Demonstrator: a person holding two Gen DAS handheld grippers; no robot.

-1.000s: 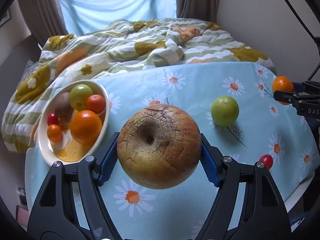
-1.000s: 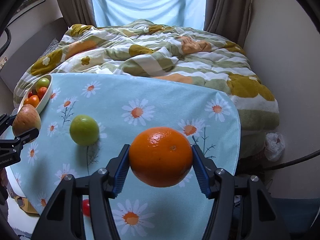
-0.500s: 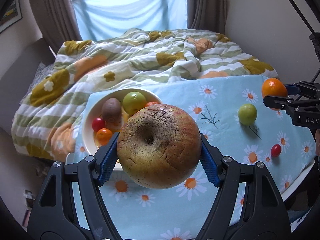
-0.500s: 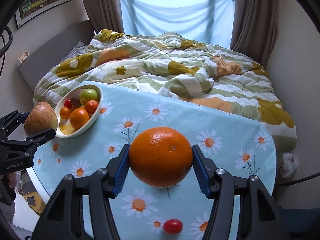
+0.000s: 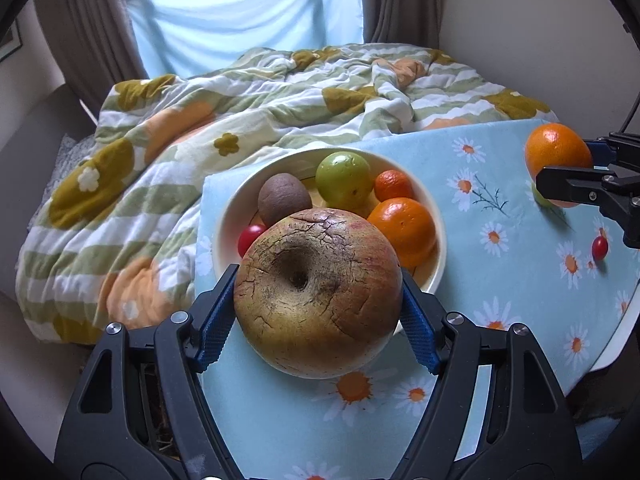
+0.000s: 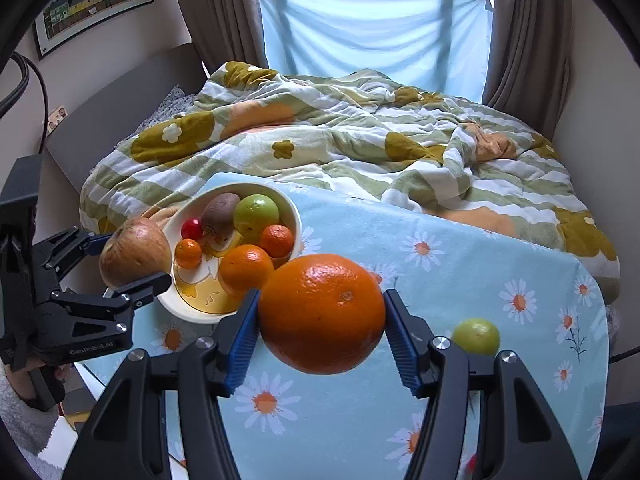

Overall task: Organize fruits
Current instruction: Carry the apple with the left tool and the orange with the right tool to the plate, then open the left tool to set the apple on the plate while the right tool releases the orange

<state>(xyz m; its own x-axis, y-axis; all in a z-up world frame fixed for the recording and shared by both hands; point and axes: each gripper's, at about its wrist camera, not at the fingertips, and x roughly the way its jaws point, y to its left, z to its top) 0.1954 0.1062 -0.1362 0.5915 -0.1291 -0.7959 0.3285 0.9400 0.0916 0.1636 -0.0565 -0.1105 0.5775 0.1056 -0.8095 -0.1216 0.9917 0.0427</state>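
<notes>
My left gripper is shut on a large brownish-red apple and holds it just in front of the white bowl; the apple also shows in the right wrist view. The bowl holds a kiwi, a green apple, oranges and a cherry tomato. My right gripper is shut on a big orange, held above the table to the right of the bowl. A green apple and a cherry tomato lie loose on the daisy tablecloth.
The blue daisy tablecloth covers a small table pushed against a bed with a rumpled flowered quilt. Curtains and a window stand behind. The table's left edge lies beside the bowl.
Both grippers have moved left toward the bowl with their fruit. The bowl now sits directly behind the apple, and the orange is close to the bowl's right side.
</notes>
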